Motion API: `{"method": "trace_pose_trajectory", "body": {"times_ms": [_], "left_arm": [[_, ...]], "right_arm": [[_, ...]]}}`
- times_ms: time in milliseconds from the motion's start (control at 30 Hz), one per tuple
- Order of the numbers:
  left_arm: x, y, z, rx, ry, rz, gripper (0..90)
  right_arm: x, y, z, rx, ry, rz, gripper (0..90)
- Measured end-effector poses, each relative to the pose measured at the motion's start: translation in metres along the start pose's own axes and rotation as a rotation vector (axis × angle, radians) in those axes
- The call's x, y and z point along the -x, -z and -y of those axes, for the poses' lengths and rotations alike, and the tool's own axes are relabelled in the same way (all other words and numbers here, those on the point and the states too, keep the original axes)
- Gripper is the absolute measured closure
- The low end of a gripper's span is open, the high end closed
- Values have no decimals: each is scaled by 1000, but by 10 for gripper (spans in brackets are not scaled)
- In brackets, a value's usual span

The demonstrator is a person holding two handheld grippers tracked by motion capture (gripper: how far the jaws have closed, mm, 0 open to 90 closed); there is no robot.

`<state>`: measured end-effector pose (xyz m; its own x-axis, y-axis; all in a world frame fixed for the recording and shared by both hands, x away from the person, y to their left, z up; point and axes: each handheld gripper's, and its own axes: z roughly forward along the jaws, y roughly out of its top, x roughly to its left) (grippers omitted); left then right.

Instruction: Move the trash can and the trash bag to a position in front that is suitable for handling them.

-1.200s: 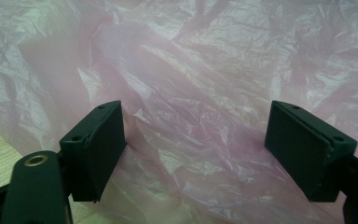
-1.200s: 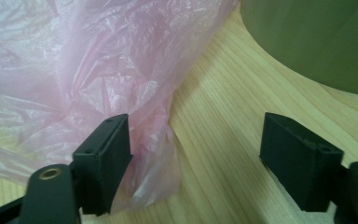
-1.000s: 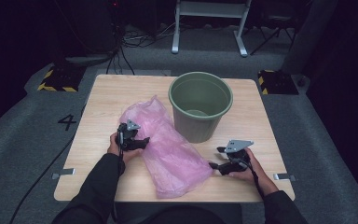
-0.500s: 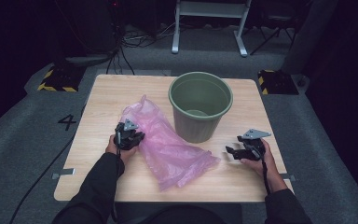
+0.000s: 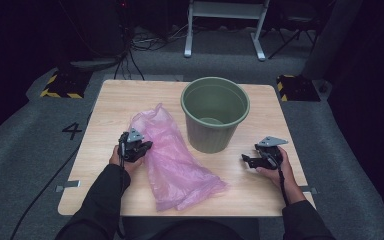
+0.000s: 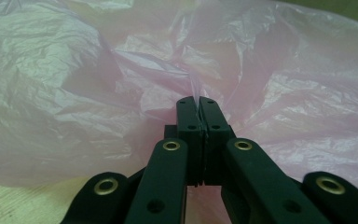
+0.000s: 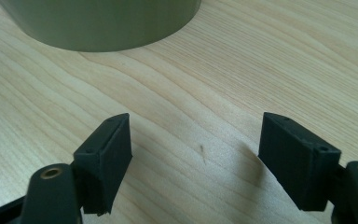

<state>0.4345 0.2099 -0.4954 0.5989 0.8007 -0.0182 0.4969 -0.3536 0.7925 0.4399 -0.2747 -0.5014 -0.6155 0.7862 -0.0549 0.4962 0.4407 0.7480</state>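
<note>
A crumpled pink plastic bag (image 5: 172,160) lies across the wooden table (image 5: 110,107), left of a green bucket (image 5: 215,112). My left gripper (image 5: 145,146) is at the bag's left edge; its jaws have just closed and now pinch a fold of the pink film (image 6: 198,91) between the pads. My right gripper (image 5: 246,161) rests over bare wood in front of and to the right of the bucket (image 7: 102,23). It stands open, with nothing between its fingers (image 7: 109,149).
The bucket stands upright at the table's middle back with its mouth open. Bare wood lies between the bag's lower end and my right gripper. Dark floor, cables and a metal stand (image 5: 225,20) surround the table.
My left gripper's jaws closed on the bag's edge. My right gripper moved right, away from the bag's lower end, then held still. The bag's lower part drew in slightly.
</note>
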Motion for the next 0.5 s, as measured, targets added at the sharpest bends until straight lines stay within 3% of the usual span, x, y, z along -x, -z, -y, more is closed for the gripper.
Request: {"method": "trace_pose_trajectory", "body": {"times_ms": [167, 500], "left_arm": [[-1, 5, 0, 24, -9, -11, 890], [1, 12, -1, 73, -30, -7, 891]], "right_arm": [[4, -4, -1, -11, -41, -19, 212], [4, -5, -2, -14, -46, -18, 197]]}}
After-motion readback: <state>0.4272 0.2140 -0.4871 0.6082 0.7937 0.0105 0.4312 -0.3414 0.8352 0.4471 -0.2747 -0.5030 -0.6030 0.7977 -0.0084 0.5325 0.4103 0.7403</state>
